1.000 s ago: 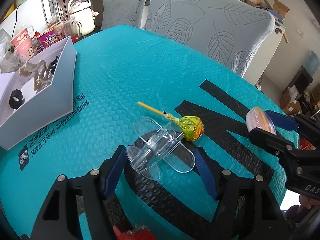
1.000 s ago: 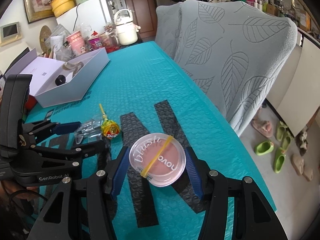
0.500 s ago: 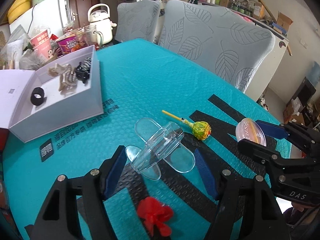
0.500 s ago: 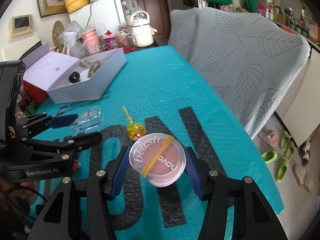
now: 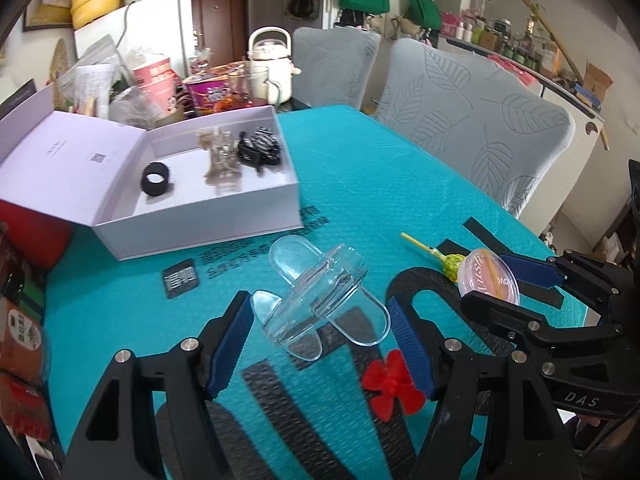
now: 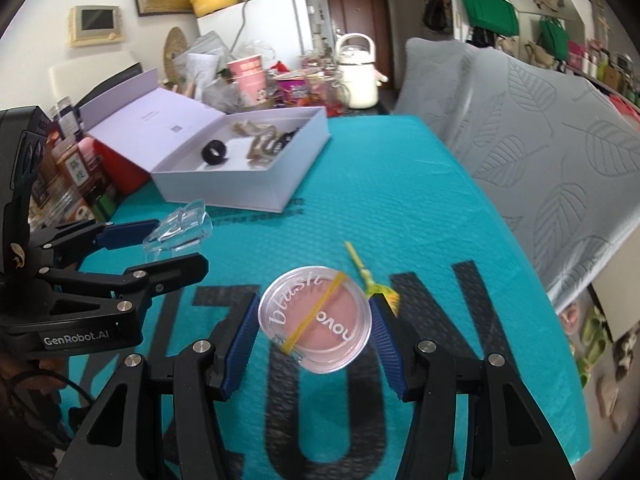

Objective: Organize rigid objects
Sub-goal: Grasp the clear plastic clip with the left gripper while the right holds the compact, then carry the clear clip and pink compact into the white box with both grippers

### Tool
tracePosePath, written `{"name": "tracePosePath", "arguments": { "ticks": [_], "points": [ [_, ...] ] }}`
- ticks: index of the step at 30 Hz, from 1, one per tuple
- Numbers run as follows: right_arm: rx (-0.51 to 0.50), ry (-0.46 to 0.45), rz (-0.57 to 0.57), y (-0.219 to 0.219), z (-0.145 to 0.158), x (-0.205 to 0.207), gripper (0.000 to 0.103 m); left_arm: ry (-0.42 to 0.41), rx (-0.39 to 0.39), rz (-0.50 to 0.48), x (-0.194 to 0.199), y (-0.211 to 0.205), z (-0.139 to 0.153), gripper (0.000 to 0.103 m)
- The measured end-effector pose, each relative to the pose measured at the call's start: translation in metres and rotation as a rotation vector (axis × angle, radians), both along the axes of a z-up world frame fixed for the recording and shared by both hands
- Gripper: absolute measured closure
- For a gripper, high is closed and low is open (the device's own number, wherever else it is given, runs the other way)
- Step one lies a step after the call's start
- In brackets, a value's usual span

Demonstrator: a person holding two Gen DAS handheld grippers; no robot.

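My left gripper is shut on a clear plastic holder and holds it above the teal mat; the holder also shows in the right wrist view. My right gripper is shut on a round pink blush compact with a yellow rubber band, also seen in the left wrist view. An open white box holds a black ring, a beige clip and a black clip. A yellow lollipop and a red flower piece lie on the mat.
Cups, snack packs and a white kettle crowd the far end of the table behind the box. Two grey leaf-patterned chairs stand along the right side. Red and brown packages sit at the left edge.
Both grippers have risen and pulled back with their objects. The white box now sits nearer the centre of view. The lollipop and the red flower piece stay on the mat.
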State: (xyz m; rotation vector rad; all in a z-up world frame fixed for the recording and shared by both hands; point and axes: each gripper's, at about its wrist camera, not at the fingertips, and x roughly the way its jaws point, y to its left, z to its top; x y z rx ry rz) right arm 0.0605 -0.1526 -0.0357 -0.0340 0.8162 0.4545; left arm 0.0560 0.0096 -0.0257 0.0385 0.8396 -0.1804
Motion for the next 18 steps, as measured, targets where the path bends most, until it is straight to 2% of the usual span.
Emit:
{"name": "tracePosePath", "arguments": {
  "ticks": [18],
  "points": [
    [0.016,-0.020,0.231,0.085,0.015,0.004,0.048,-0.060,-0.014,0.185,-0.026,0.077,0.023,0.034]
  ]
}}
